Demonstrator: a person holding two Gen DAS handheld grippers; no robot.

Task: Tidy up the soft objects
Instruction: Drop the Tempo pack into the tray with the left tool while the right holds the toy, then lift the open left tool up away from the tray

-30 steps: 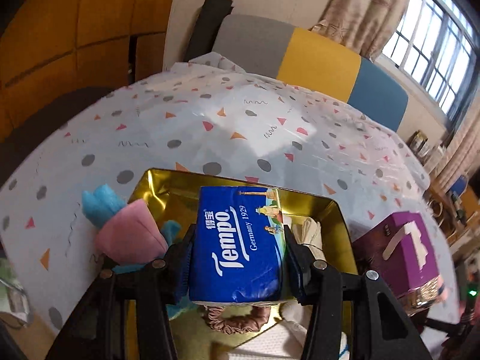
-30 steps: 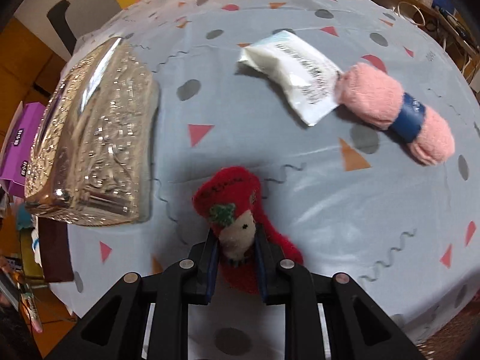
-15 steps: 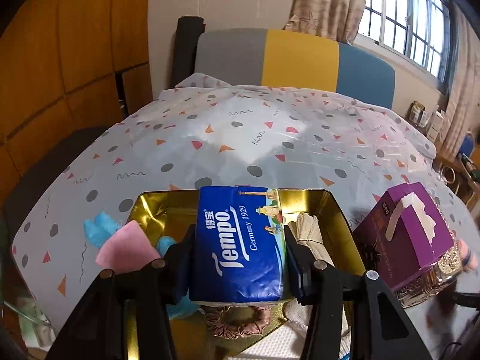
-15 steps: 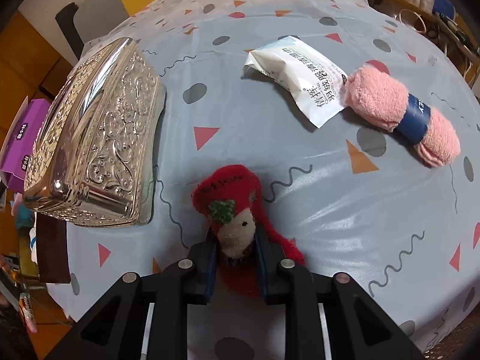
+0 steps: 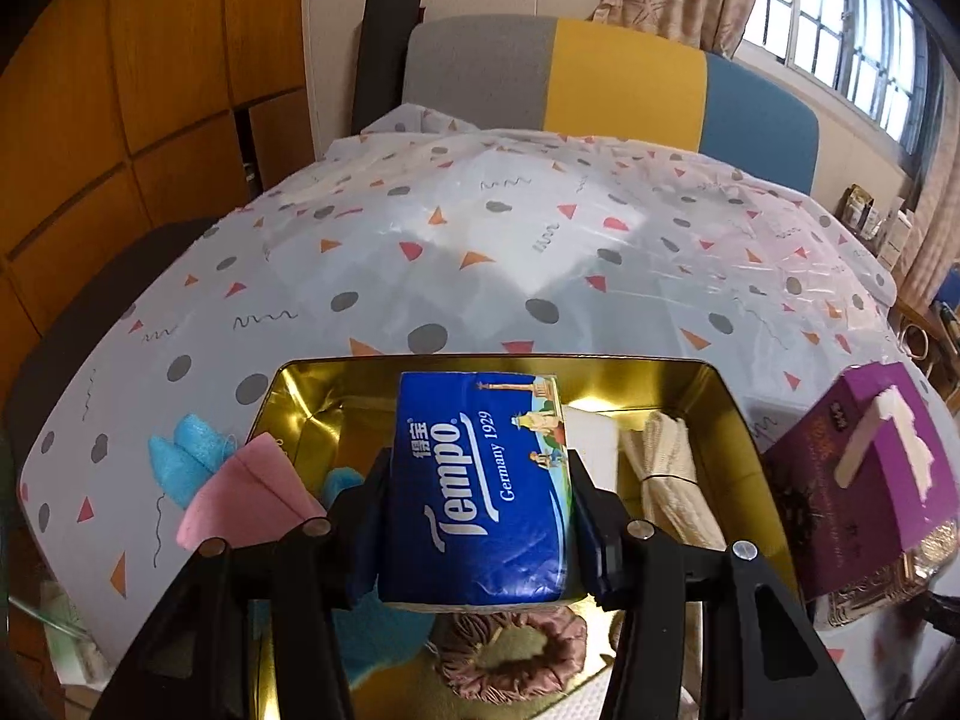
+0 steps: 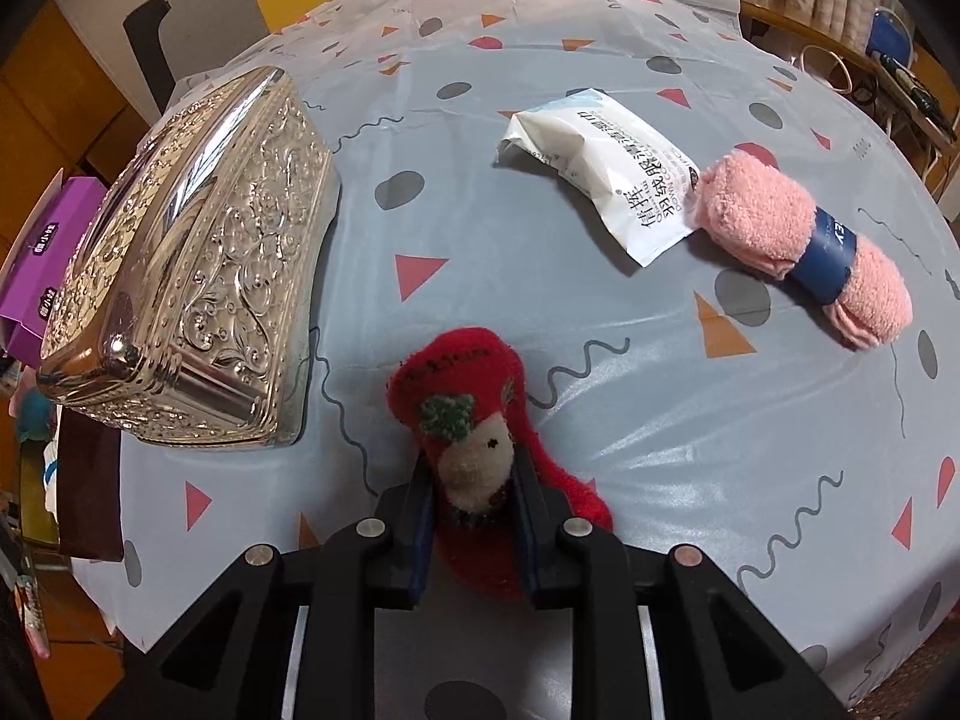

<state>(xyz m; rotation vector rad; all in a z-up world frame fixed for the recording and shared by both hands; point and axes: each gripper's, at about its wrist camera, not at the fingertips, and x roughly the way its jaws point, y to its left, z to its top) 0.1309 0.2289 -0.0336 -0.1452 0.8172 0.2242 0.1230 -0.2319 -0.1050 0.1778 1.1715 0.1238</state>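
While the left wrist view looks forward along its fingers, the left claw (image 5: 477,516) is pinching a blue Tempo tissue pack (image 5: 477,480) by its two sides, label facing up. Pack hangs above the open gold tin (image 5: 729,402), which sits directly under and ahead of the claw on the patterned desk (image 5: 480,252). Inside the tin, right of the claw: a rolled cream cloth (image 5: 669,480) lying lengthwise, with a white block (image 5: 591,438) just beside it. Below the pack, close to the claw base: a brownish-pink scrunchie (image 5: 510,654). Left of the claw, a pink cloth (image 5: 246,498) lies over the tin's left rim, with a blue fuzzy item (image 5: 180,456) beyond it on the desk. Right of the tin: a purple tissue box (image 5: 864,468), resting on what may be a silver lid, though that edge is blurred.

Right wrist view: the right claw (image 6: 471,516) is closed on a red plush sock with a cream face (image 6: 474,456). Toe end sticks out ahead of the fingers, and the sock's lower side appears to rest on the desk. Ahead and left of the claw: an embossed silver tin lid (image 6: 198,264), dome up. Ahead and right: a white sachet (image 6: 606,174) touching a pink fluffy roll with a navy band (image 6: 804,246). The purple box shows at far left, behind the lid.
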